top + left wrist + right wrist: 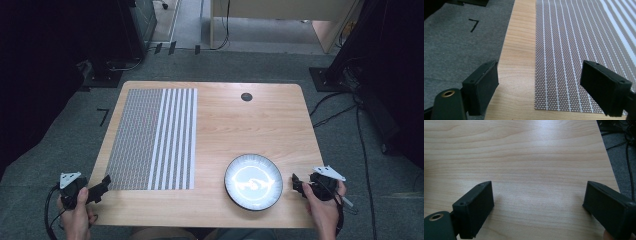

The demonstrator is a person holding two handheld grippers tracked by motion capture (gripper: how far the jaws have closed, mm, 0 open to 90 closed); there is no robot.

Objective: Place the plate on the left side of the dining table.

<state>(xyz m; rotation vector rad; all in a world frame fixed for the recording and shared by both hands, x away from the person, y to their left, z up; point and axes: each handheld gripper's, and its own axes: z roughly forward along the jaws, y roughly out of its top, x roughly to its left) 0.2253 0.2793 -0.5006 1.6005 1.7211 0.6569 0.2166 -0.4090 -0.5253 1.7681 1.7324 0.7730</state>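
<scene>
Both tongs gape, gripping nothing: left tongs (106, 181) straddle the placemat (152, 137) corner; right tongs (296, 182) wait beside the plate (253, 181), likely poised.

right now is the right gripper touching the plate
Apart. In the high view a strip of bare table separates the right gripper from the plate rim.

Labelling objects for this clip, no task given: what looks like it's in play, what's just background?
Likely in play:
woven striped placemat
dark round plate with white pattern
left gripper, open
right gripper, open

Background:
black round grommet
floor cables
</scene>
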